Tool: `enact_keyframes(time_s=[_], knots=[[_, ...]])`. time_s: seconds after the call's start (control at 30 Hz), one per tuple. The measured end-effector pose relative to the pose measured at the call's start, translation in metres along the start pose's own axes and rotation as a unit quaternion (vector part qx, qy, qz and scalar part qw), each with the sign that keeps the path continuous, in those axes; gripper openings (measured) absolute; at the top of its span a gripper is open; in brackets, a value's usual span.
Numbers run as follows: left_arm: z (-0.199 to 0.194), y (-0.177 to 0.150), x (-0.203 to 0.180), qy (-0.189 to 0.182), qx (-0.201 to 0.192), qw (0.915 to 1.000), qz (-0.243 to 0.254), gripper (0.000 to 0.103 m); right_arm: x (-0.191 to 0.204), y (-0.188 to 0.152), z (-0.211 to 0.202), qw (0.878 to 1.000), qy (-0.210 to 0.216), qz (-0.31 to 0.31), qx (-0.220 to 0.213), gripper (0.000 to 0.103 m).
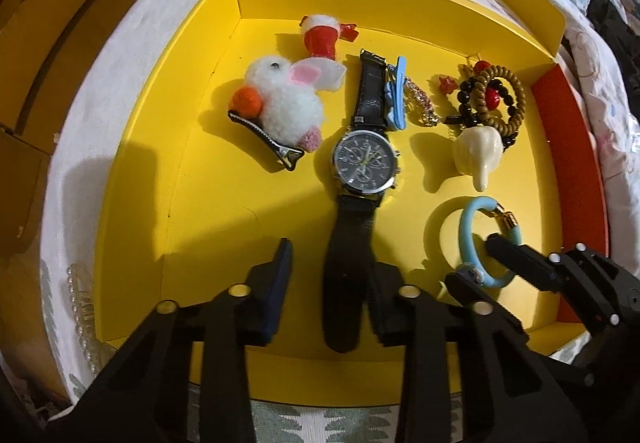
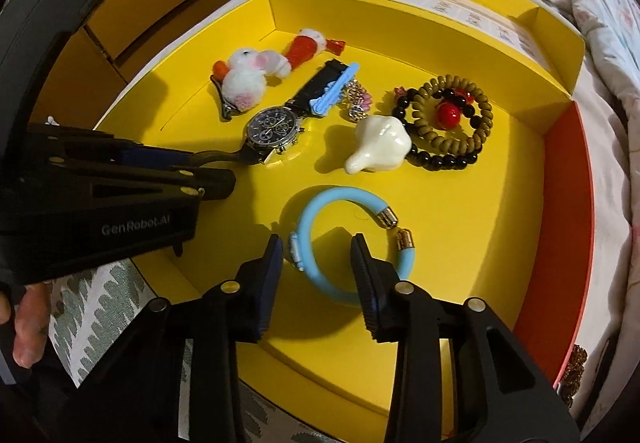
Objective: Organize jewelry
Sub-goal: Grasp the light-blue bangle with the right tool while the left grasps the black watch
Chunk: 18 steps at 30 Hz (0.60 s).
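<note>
- Nearest the left wrist camera, the left gripper [image 1: 328, 283] is seen straddling the lower strap of the black watch [image 1: 365, 159]; the fingers [image 1: 280, 275] are drawn in at the strap's sides, yet whether the pads truly press on it cannot be told.
- Close to the right wrist camera, the right gripper [image 2: 316, 271] is placed over the blue bracelet [image 2: 348, 239], one finger outside the band and one inside the ring; the fingers [image 2: 364, 275] are part-closed, with a gap visible at the outer pad, so no clamp is judged yet.
- Both pieces are lying on the floor of the yellow box [image 2: 460, 263], the watch toward its middle, the bracelet nearer its front.
- For a sound grip, the strap should be pinched flat across its width, and the bracelet band centred on the pads, away from its gold end caps [image 2: 388, 219].
- Further out, the white ceramic charm [image 2: 380, 147], beaded bracelets [image 2: 452, 123] and bunny hair clip [image 1: 280, 103] should be left undisturbed when the lift is made.
</note>
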<state>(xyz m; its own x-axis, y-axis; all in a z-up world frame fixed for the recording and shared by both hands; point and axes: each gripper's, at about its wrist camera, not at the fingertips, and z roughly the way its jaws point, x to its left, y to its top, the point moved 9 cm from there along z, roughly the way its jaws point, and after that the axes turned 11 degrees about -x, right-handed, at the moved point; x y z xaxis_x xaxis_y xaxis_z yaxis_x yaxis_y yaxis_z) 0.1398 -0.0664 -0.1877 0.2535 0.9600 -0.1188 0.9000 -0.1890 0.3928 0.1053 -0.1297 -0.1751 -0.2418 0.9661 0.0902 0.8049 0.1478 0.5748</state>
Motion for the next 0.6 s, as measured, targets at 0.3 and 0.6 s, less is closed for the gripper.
enact_keyframes(time_s=[0.3, 0.6], knots=[[-0.001, 0.002, 0.004, -0.022, -0.002, 0.9997, -0.008, 0.018, 0.003, 0.000, 0.000, 0.999, 0.034, 0.033, -0.002, 0.014], [-0.019, 0.011, 0.002, -0.027, -0.033, 0.9990, -0.007, 0.018, -0.009, 0.008, -0.013, 0.995, 0.053, 0.080, -0.024, 0.014]])
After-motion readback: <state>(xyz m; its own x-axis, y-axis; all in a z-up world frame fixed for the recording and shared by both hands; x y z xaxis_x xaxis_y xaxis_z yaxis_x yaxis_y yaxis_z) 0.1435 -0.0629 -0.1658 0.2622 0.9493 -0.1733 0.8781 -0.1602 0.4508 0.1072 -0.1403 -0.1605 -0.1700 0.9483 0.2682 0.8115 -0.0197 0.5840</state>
